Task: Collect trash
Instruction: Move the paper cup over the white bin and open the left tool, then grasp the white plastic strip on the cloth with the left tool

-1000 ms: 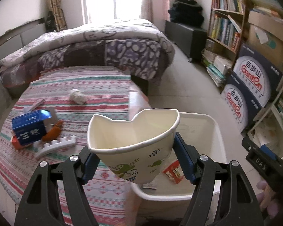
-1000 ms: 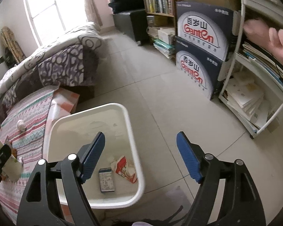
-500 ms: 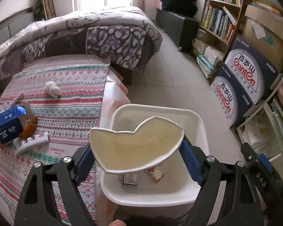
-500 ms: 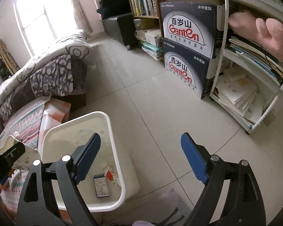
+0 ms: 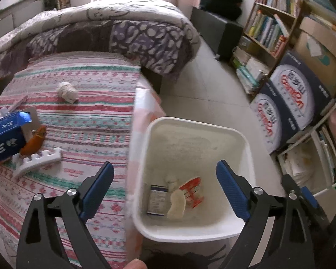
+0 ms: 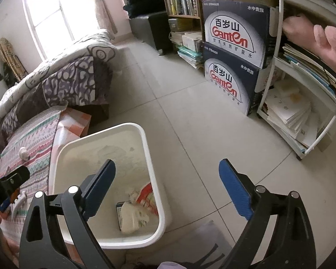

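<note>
Both tongs opening, empty; crushed cream paper cup (image 5: 176, 204) lies in bin (image 5: 246, 150).

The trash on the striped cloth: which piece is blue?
The blue carton at the cloth's left edge. The crumpled tissue ball and the toothed foam piece are both white.

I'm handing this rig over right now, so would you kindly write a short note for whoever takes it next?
Left gripper: jaws opening, nothing between them, above the white plastic bin.
Right gripper: jaws opening, nothing between them, over the bin's floor-side rim.
Done: the crushed white paper cup lies in the bin beside a red-and-white wrapper and a small dark-edged box.
Left, on the striped cloth: blue carton, orange piece, white toothed foam piece, crumpled white tissue.
</note>
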A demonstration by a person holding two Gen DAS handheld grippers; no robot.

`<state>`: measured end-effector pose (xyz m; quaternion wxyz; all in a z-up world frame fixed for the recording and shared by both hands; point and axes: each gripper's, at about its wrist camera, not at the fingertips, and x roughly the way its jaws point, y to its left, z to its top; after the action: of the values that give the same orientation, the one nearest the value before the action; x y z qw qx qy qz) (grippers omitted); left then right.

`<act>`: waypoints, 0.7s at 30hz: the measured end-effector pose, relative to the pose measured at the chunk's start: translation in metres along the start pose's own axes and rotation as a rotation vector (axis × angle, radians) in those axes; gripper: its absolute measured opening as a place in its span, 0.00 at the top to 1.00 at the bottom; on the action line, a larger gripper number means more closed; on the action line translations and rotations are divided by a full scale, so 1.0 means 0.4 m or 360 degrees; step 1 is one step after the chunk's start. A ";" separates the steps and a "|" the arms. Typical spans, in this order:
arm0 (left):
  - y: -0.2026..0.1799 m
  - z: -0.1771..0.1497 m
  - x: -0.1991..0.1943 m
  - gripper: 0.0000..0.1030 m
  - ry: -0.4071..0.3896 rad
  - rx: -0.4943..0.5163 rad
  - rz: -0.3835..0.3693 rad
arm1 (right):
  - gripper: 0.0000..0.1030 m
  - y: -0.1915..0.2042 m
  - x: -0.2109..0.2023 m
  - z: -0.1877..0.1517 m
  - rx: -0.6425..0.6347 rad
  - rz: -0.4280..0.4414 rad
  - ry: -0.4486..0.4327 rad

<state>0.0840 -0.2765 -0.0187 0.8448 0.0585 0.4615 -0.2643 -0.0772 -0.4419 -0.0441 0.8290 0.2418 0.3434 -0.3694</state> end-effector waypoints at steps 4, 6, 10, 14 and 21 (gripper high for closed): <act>0.054 -0.004 0.017 0.13 0.0025 0.0040 0.0121 | 0.13 0.019 0.006 -0.006 -0.0030 0.0012 0.0018; 0.082 -0.008 0.027 0.13 0.0040 0.0080 0.0186 | 0.12 0.033 0.013 -0.013 -0.0051 0.0021 0.0041; 0.161 -0.016 0.064 0.13 0.0132 0.0213 0.0316 | 0.10 0.065 0.024 -0.027 -0.0094 0.0037 0.0074; 0.252 -0.029 0.101 0.13 0.0233 0.0375 0.0440 | 0.10 0.101 0.030 -0.040 -0.0151 0.0050 0.0094; 0.391 -0.021 0.148 0.13 0.0421 0.0475 0.0347 | 0.10 0.166 0.049 -0.059 -0.0244 0.0057 0.0144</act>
<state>0.1814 -0.1634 -0.0941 0.7825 0.2664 0.5150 -0.2269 -0.0250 -0.3946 -0.0643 0.8352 0.2001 0.4034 -0.3157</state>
